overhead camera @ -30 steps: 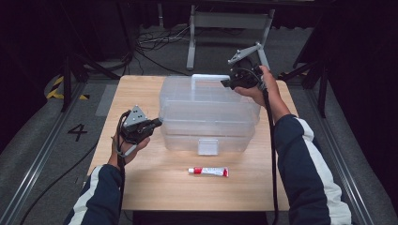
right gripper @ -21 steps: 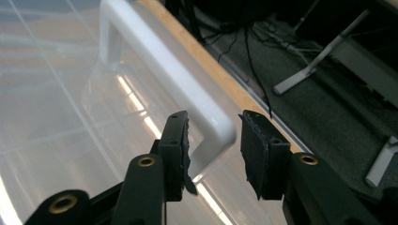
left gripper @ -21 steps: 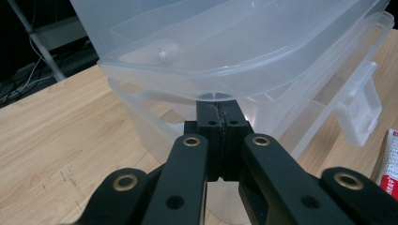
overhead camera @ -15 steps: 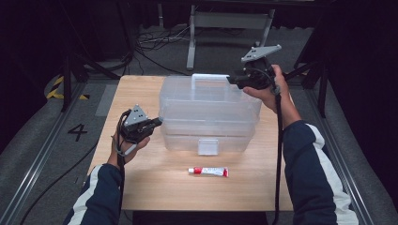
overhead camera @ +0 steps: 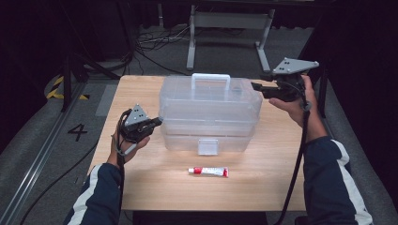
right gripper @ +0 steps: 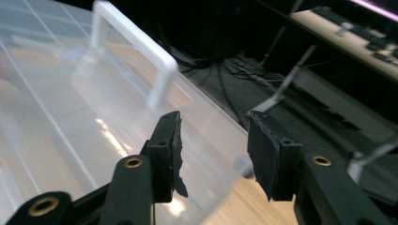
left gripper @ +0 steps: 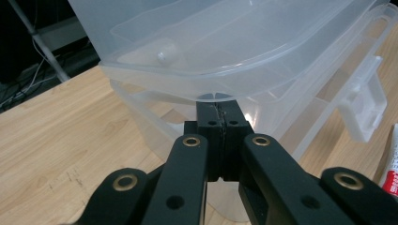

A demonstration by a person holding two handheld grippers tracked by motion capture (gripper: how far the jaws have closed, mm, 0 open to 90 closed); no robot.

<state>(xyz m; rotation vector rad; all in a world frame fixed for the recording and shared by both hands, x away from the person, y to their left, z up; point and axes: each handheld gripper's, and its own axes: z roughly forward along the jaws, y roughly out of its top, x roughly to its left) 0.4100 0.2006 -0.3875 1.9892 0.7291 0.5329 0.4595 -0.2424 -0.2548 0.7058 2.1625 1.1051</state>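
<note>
a: jaws first, then. what does my left gripper [overhead camera: 157, 122] have?

b: nothing between the pads. in the left gripper view they are pressed flat together, tips right up against the left end of the clear plastic box [overhead camera: 210, 115], just under the rim of its upper part. whether they touch the plastic i cannot tell.

a: and my right gripper [overhead camera: 254, 86]?

b: up off the table beside the box's back right corner, jaws pointing in toward it. they have just been opening and stand about half apart. in the right gripper view the gap between the two black pads [right gripper: 170, 150] is bare, with the lid and the white handle [right gripper: 136, 47] beyond them.

a: where does the box sit?

b: in the middle of the wooden table [overhead camera: 281, 183], handle at the far side, white latch [overhead camera: 208, 146] facing me at the front.

a: any writing i can read?

b: a painted "4" [overhead camera: 77, 131] on the grey floor left of the table. the small tube [overhead camera: 208, 171] lying in front of the latch is white with red ends, and its print is too small to read. the box itself carries no label that i can make out.

a: and the tube against the box?

b: near it, apart from it, lying across the table.
</note>
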